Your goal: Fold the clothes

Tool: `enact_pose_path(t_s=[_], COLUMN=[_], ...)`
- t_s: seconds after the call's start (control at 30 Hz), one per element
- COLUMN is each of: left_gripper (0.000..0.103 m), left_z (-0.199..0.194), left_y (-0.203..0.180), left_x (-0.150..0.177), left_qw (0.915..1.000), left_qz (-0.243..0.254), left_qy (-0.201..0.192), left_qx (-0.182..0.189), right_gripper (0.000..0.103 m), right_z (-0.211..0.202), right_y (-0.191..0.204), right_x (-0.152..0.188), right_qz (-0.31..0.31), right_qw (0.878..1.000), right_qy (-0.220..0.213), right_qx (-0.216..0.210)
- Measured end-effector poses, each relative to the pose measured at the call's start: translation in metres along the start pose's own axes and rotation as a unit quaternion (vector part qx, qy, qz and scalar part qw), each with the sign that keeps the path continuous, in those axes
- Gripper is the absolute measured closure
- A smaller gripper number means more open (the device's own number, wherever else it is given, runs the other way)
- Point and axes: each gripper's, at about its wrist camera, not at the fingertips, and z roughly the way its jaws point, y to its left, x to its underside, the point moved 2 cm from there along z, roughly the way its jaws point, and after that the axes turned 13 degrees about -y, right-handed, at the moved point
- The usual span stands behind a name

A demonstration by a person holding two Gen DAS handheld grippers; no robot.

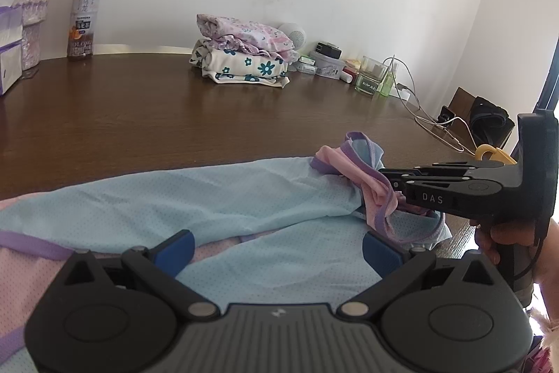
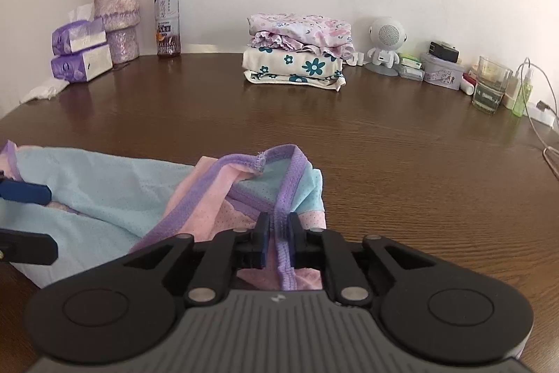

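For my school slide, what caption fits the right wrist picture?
Right tongs pinch the purple trim of a blue and pink garment on a brown table.

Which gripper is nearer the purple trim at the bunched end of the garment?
Right. The right gripper has its jaws shut on the purple trim. The left gripper hangs open over the garment's blue panel, off to the side.
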Motion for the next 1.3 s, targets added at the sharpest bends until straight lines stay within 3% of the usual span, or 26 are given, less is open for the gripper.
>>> enact_pose_path(t_s=[0.1,0.23,0.33,0.4,0.43,0.5,0.67,0.77,0.83,0.9,0.97,1.17,1.3], left_gripper=[0.000,0.000,0.000,0.000,0.000,0.000,0.000,0.000,0.000,0.000,0.000,0.000,0.001], left_z=[0.001,0.002,0.002,0.002,0.002,0.001,0.001,0.002,0.001,0.001,0.001,0.000,-0.004], left_y=[0.000,-0.001,-0.001,-0.001,-0.001,0.000,0.000,0.000,0.000,0.000,0.000,-0.001,-0.003], left_x=[0.000,0.000,0.001,0.002,0.001,0.001,0.001,0.001,0.002,0.002,0.002,0.001,0.000], left_qw=[1.0000,1.0000,1.0000,1.0000,1.0000,1.0000,1.0000,1.0000,1.0000,1.0000,1.0000,1.0000,0.9998], left_qz=[0.000,0.000,0.002,0.001,0.001,0.001,0.000,0.002,0.001,0.001,0.001,0.002,0.006], left_qy=[0.000,0.002,0.002,0.002,0.001,0.001,0.000,0.002,0.002,0.002,0.002,-0.004,-0.016], left_qx=[0.000,0.002,0.003,0.004,0.003,0.002,0.002,0.003,0.003,0.003,0.003,0.004,0.004], right_gripper=[0.080,0.080,0.080,0.080,0.081,0.101,0.101,0.101,0.096,0.085,0.064,0.060,0.061], right_z=[-0.012,-0.019,-0.005,0.009,0.013,0.019,0.012,0.010,0.004,-0.008,-0.025,-0.068,-0.084], right_y=[-0.011,-0.017,-0.005,0.004,0.007,0.013,0.038,0.039,0.033,0.021,0.008,-0.021,-0.040], right_x=[-0.007,-0.020,-0.025,-0.025,-0.024,-0.023,-0.017,-0.013,-0.012,-0.014,-0.016,-0.009,0.007], right_qz=[0.043,0.081,0.091,0.092,0.092,0.091,0.029,0.025,0.044,0.076,0.103,0.077,0.097], right_qw=[0.999,0.995,0.992,0.992,0.992,0.991,0.993,0.994,0.993,0.991,0.989,0.995,0.994], right_qy=[-0.026,-0.050,-0.026,-0.003,0.002,0.010,0.017,0.024,0.018,0.000,-0.024,-0.052,-0.048], right_qx=[-0.008,-0.033,-0.080,-0.086,-0.089,-0.096,-0.109,-0.104,-0.106,-0.108,-0.101,-0.019,0.005])
